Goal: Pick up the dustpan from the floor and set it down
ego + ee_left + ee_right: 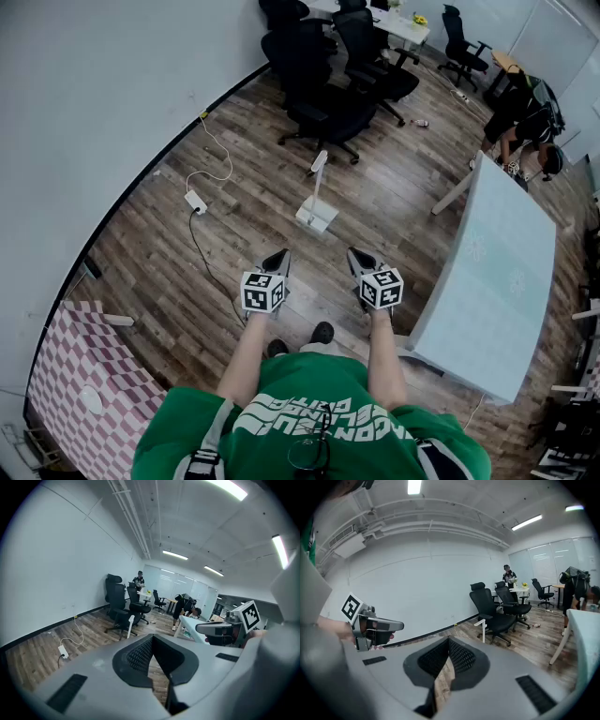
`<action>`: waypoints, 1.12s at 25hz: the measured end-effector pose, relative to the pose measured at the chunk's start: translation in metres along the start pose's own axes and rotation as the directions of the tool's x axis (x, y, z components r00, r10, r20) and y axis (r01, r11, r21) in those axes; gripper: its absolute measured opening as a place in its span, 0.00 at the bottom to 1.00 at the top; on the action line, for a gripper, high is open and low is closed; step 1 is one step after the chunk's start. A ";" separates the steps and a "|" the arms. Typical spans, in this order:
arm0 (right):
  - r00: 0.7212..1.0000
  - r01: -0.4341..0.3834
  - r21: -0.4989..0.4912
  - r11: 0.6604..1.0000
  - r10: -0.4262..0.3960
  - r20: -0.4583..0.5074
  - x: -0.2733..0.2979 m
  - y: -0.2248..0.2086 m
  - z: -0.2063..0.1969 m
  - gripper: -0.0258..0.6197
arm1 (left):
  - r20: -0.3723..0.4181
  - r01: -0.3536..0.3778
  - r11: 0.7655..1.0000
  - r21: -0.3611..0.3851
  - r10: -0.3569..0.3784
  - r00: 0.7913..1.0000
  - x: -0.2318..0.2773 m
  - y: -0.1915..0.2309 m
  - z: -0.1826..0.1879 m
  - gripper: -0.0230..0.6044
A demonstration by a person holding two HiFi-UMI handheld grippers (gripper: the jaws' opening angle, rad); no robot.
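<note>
- The left gripper's 2 jaws are pressed together at their tips, with nothing pinched between them; only floorboards show through the narrow gap lower down.
- The right gripper's 2 jaws are likewise pressed tip to tip and hold nothing.
- In the head view the left gripper and the right gripper are held side by side in the air, a little apart, both pointing forward and slightly down, each with its marker cube toward the camera.
- The dustpan stands on the wood floor ahead of both grippers and roughly midway between them, well apart from either, its pan on the boards and its white handle upright.
- From the left gripper view the dustpan shows just in front of a black office chair.
- More black office chairs stand beyond it.
- A white power strip with its cable lies on the floor to the left, near the wall.
- A pale table stands at the right, and a pink-and-white checkered cloth lies at the lower left.
</note>
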State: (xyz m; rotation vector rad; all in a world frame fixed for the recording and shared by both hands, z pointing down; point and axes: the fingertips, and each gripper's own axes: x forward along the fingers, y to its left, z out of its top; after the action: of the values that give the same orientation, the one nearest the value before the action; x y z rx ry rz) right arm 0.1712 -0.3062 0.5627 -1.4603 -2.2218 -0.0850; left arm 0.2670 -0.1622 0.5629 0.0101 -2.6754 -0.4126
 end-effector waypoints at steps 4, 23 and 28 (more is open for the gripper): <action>1.000 -0.001 0.001 1.000 0.001 -0.006 0.003 0.003 0.000 0.05 | -0.002 0.000 1.000 -0.004 0.000 1.000 -0.001 0.003 0.001 0.04; 1.000 -0.005 -0.028 1.000 0.005 -0.006 0.031 -0.057 0.021 0.05 | 0.005 -0.068 0.998 0.001 0.068 0.998 0.042 0.004 0.022 0.04; 1.000 -0.018 -0.022 1.000 0.018 -0.010 0.037 -0.076 0.024 0.05 | 0.007 -0.087 0.996 0.001 0.087 0.996 0.057 -0.005 0.022 0.04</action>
State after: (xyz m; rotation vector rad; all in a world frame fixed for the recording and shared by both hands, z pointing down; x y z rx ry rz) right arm 0.0839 -0.2998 0.5722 -1.4878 -2.2061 -0.1107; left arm 0.2058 -0.1644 0.5665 -0.1071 -2.6713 -0.3841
